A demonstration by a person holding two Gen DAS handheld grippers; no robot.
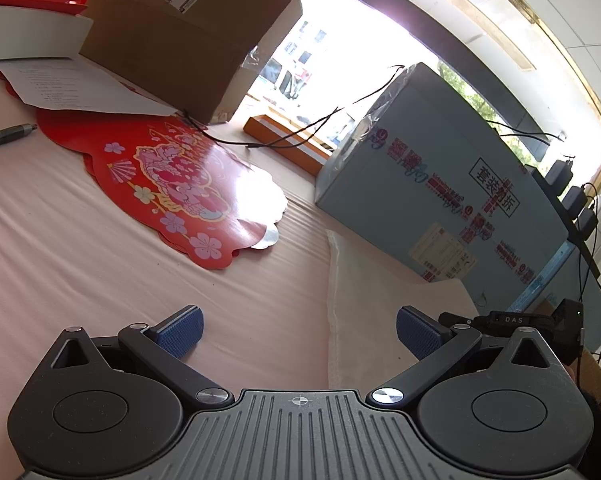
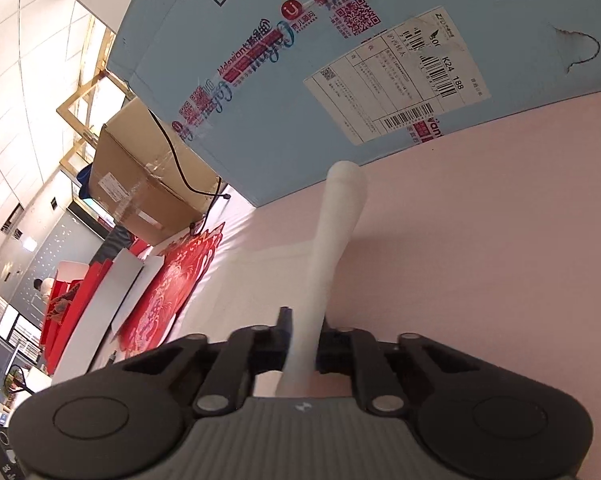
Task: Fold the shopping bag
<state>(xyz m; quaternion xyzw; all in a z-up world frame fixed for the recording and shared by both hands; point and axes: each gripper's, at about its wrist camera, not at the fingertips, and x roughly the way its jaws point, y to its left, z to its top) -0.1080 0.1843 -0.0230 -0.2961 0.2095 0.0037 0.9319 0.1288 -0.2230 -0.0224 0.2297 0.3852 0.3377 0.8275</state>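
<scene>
The white cloth shopping bag [image 1: 376, 312] lies flat on the pink tablecloth [image 1: 100, 264], its left edge running down the right half of the left wrist view. My left gripper [image 1: 298, 330] is open and empty, hovering above the cloth with its right pad [image 1: 416, 334] over the bag's edge. My right gripper [image 2: 302, 336] is shut on a raised fold of the bag [image 2: 328, 252], which stands up edge-on between its fingers; the rest of the bag lies flat to the left. The right gripper's body also shows in the left wrist view [image 1: 540, 328].
A light blue carton [image 1: 440, 200] stands just behind the bag, also in the right wrist view [image 2: 300, 80]. A brown cardboard box [image 1: 188, 36], red paper decorations [image 1: 172, 184], a sheet of paper [image 1: 72, 84], a pen [image 1: 4, 136], an orange box [image 1: 284, 142] and black cables [image 1: 300, 128] lie further back.
</scene>
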